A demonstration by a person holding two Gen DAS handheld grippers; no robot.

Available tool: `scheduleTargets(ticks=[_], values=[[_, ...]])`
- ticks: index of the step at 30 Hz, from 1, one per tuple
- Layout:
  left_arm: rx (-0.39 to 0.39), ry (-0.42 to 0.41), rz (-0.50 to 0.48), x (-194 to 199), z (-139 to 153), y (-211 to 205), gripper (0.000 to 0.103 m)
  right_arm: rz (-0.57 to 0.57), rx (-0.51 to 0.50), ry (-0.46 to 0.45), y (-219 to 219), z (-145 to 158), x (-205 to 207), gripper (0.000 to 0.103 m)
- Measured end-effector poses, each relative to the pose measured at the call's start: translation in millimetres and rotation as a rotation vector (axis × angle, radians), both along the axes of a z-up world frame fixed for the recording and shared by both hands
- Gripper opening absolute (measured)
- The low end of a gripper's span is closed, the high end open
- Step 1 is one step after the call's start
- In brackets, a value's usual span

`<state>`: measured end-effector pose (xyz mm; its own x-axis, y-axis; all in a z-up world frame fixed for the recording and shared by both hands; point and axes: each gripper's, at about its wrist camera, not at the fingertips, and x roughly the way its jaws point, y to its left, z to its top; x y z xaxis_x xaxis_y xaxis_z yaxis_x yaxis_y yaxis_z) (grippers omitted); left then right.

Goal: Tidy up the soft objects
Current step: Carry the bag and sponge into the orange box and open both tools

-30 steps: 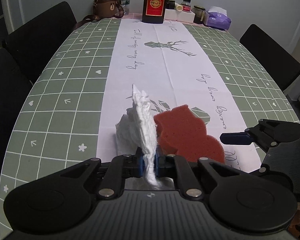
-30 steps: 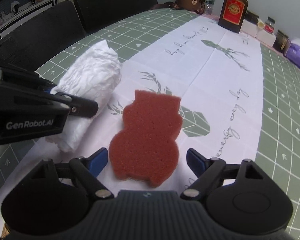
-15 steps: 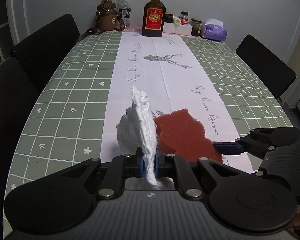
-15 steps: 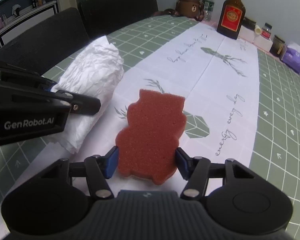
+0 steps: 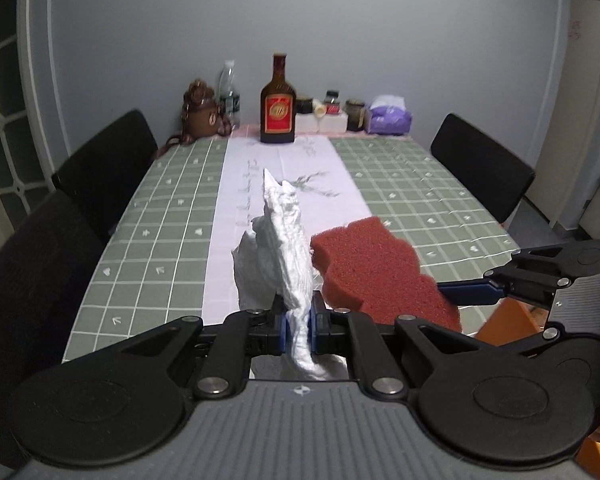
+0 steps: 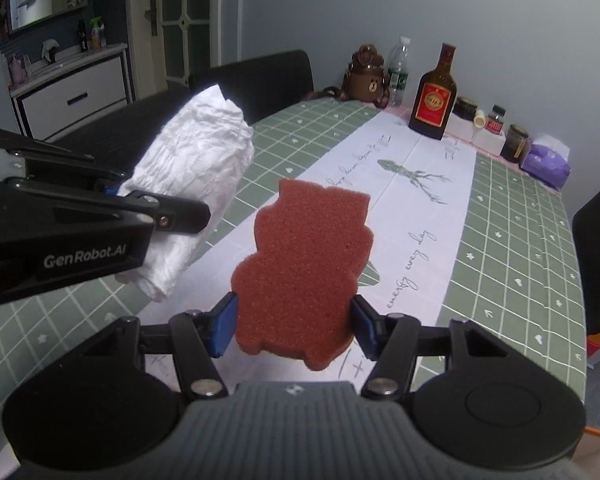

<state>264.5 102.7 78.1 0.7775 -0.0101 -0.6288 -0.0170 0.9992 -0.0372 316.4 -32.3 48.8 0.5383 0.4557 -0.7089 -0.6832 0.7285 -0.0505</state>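
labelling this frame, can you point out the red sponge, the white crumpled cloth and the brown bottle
red sponge (image 6: 304, 264), right wrist view, middle of its face
white crumpled cloth (image 5: 280, 248), left wrist view, its upper folds
brown bottle (image 5: 277, 112), left wrist view, red label

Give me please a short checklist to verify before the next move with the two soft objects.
1. Left gripper pinches the crumpled white paper towel: ok.
2. Right gripper pads press both sides of the red bear-shaped foam sponge: ok.
3. Both objects are lifted clear of the green checked tablecloth: ok.
4. Towel and sponge are apart from each other: ok in the right wrist view; the left one shows them very close.
5. Place where the objects must go: cannot tell, no container is in view.
6. Brown glass bottle stands far from both grippers: ok.
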Motion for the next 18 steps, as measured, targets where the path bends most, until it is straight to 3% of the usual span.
scheduleTargets(ticks=[10, 18], values=[[0.01, -0.129, -0.139, -77, 42, -72, 0.011, -0.006, 0.038, -0.076, -72, 48, -84, 0.059], [-0.045, -0.196, -0.335, -112, 52, -140, 0.011, -0.112, 0.0, -0.117, -154, 64, -132, 0.059]])
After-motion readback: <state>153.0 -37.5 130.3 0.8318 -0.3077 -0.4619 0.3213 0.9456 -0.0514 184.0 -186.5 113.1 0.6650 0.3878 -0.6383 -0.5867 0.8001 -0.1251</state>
